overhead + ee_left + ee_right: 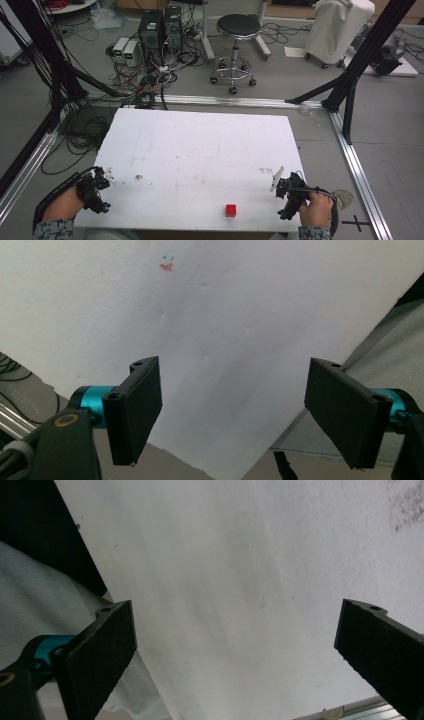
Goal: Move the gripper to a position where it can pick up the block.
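A small red cube [230,210] sits on the white foam board [200,150] near its front edge, right of centre. My left gripper [96,190] hovers at the board's front left corner, held in a hand. In the left gripper view its jaws stand wide apart over bare board, so the left gripper [232,415] is open with nothing between them. My right gripper [289,192] is at the front right edge, to the right of the cube. The right gripper [240,660] is also open and empty, over the board's edge.
Beyond the board lie tangled cables [150,75], computer towers [160,27], a black stool on castors [236,30] and a white covered unit [337,25]. Black frame struts [360,60] and aluminium rails [360,175] flank the board.
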The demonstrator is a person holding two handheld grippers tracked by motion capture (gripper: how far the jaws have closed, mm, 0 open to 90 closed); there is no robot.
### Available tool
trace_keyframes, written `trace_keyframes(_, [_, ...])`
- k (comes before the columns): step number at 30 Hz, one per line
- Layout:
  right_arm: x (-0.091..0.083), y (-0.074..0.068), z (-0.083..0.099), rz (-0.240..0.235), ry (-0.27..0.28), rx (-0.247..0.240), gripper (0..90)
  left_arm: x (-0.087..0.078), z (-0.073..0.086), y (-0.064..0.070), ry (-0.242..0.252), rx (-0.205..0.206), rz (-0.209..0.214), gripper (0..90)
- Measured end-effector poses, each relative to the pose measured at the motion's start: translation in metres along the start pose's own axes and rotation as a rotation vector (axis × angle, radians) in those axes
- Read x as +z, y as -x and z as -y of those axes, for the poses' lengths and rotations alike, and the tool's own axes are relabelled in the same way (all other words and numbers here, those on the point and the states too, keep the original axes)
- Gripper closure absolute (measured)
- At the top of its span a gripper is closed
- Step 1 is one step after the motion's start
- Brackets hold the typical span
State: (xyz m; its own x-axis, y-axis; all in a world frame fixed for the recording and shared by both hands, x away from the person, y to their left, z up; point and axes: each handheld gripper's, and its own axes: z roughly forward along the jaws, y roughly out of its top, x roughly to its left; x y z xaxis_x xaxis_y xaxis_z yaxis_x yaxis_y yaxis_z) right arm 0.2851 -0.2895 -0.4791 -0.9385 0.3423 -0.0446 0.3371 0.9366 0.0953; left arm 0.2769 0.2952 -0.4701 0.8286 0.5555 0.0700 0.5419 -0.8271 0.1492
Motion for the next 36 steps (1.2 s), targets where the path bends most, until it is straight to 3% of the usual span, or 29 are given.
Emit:
trace_keyframes(5, [-0.001,-0.003,-0.01,0.006,-0.008,-0.03,2.6,0.0,0.0,0.0,0.003,-0.001,0.0,23.3])
trace_keyframes(12, [-0.001,-0.007,-0.031,0.011,-0.029,-0.123,2.6,0.001,-0.001,-0.001,0.002,0.004,0.003,23.2])
trace_keyframes(21, [-0.004,-0.01,-0.046,0.017,-0.027,-0.16,2.6,0.001,0.0,-0.001,0.0,0.001,0.001,23.3])
trace_keyframes(36, [-0.013,-0.024,-0.09,0.015,-0.014,-0.277,2.6,0.002,-0.003,0.001,0.017,0.004,0.007,23.2])
